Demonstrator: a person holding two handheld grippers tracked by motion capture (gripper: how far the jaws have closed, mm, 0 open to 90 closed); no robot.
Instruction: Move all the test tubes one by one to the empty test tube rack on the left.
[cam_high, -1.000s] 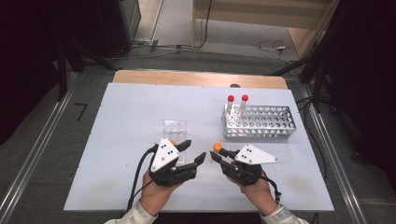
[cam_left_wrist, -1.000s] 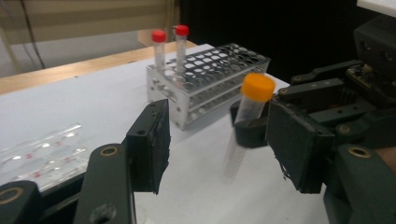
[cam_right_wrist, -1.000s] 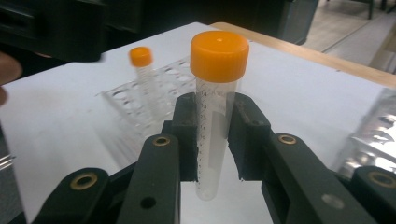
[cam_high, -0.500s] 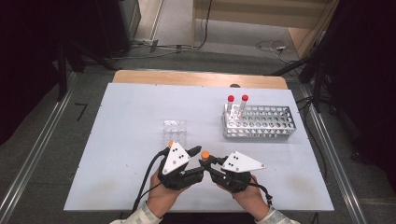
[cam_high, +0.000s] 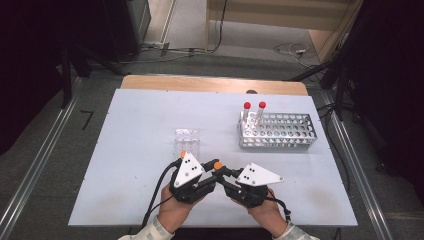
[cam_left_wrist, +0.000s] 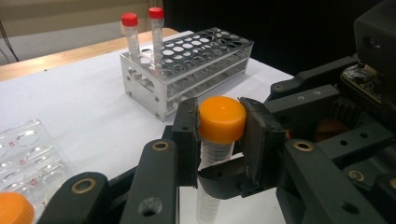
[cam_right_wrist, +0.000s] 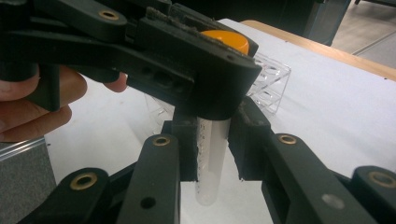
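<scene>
A clear tube (cam_right_wrist: 212, 158) with an orange cap (cam_left_wrist: 222, 119) stands upright above the table's front middle. My right gripper (cam_right_wrist: 215, 149) is shut on the tube's body below the cap. My left gripper (cam_left_wrist: 220, 140) comes in from the left. Its jaws have just been closing and now press on both sides of the cap. In the high view the cap (cam_high: 218, 164) sits where the left gripper (cam_high: 211, 174) and the right gripper (cam_high: 224, 176) meet, each held by a hand at the front edge.
A metal tube rack (cam_high: 277, 132) stands at the right middle of the white table (cam_high: 130, 120) with two red-capped tubes (cam_high: 247, 112) at its left end. A clear well plate (cam_high: 186, 140) lies just beyond the left gripper.
The two grippers, apart a second ago, have come together. The left gripper's jaws have closed around the orange cap of the tube held by the right gripper.
</scene>
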